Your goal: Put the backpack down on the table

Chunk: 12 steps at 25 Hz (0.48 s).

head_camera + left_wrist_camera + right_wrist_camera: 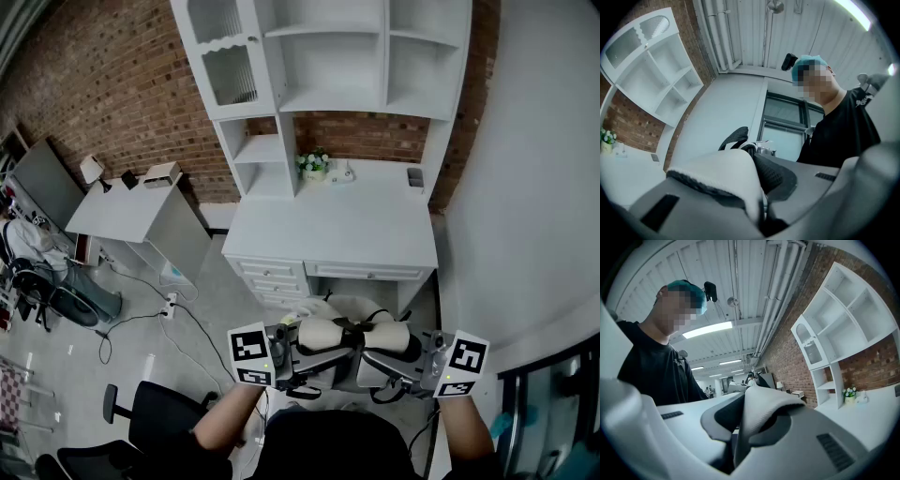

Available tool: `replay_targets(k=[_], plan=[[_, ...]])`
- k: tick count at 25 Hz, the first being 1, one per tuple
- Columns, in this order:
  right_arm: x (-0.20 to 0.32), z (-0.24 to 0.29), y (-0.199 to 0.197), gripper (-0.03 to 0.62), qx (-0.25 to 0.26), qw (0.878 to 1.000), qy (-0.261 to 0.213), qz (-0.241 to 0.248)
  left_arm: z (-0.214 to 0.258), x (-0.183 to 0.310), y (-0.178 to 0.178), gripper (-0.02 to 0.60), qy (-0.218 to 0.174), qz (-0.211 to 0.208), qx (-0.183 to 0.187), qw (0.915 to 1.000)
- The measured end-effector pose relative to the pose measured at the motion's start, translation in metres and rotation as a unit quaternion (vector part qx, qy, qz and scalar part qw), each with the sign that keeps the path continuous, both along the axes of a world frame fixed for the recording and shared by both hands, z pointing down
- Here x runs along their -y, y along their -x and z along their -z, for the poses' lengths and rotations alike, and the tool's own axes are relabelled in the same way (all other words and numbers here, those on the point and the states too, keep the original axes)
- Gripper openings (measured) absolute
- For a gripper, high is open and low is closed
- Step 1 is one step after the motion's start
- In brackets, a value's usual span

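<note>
Fingers (684, 208) of the left gripper (757, 187) were clamped on a thick fold of the backpack (349, 336), cream cloth edged in dark mesh. The right gripper (750, 423) pinched a similar pale, ribbed fold. Soft and rounded, with black straps crossing its top, the backpack hung between both grippers near the person's chest, short of the smooth white table (328, 225). A white shelf unit (328, 56) and a rough brick wall (122, 84) stood behind the table.
</note>
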State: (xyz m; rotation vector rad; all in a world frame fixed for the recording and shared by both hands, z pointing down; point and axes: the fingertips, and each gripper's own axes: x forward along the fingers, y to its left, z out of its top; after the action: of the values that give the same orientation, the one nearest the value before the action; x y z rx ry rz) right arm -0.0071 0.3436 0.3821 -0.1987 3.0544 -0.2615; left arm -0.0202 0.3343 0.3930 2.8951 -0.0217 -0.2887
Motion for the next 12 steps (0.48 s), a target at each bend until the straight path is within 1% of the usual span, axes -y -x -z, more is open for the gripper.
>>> replay_targets(k=[4,8,10,12], plan=[[0.003,-0.001,-0.006,0.051,0.010,1.000,0.002,0.009,-0.001,0.001,-0.005,0.063,0.009,0.008,0.002,0.9999],[0.013,-0.003,-0.014,0.051,0.026,0.999,0.025,0.024,-0.004,0.005,-0.012,0.063,0.013,0.027,0.007,0.9995],[0.014,-0.005,-0.018,0.051,0.026,0.999,0.031,0.034,-0.008,0.007,-0.016,0.063,0.014,0.039,0.010,0.9991],[0.015,-0.008,-0.021,0.051,0.019,0.999,0.025,0.040,-0.012,0.010,-0.021,0.063,0.014,0.053,0.012,0.9984]])
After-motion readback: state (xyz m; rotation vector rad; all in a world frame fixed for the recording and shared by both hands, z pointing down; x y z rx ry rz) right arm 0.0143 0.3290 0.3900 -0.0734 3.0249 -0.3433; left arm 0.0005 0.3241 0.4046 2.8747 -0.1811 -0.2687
